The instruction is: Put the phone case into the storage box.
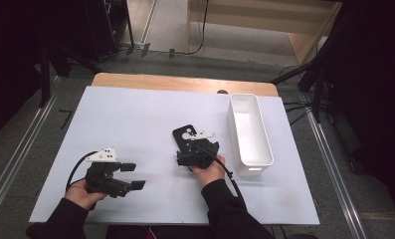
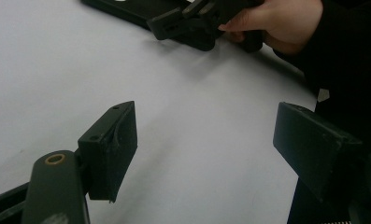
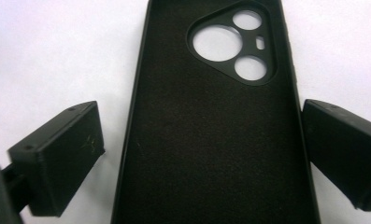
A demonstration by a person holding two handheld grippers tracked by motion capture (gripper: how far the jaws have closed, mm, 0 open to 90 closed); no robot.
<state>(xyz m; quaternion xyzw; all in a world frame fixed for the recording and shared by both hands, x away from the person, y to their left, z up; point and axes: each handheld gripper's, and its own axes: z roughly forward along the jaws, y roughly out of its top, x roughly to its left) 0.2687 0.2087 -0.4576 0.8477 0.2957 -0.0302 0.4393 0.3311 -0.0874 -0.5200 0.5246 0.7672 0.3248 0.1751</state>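
The black phone case point(image 3: 211, 135) lay flat on the white table point(image 1: 135, 129), inner face up, with its camera cut-out point(image 3: 234, 46) at the far end. It sat near the table's centre, just left of the long white bin point(image 1: 249, 130) and apart from it.

The right gripper point(image 3: 204, 158) was positioned over the case's near end. Its jaws stood wide open, one on either long edge of the case, holding nothing; whether the pads touched the edges could not be told.

The left gripper point(image 2: 206, 149) rested apart at the near-left of the table, jaws likewise spread wide and empty, over bare table surface.

Handling assessment: the case appeared thin, light and flexible, probably silicone or soft plastic with a matte lining. It would likely bow or fold if squeezed hard across its width. The walls were low, offering little height for the pads. The recommended hold was across the two long edges at mid-length, below the cut-out, where the shell looked strongest, with moderate closing force. The matte finish should resist slipping. Breakage risk seemed low; buckling and popping out of the jaws was the main concern.
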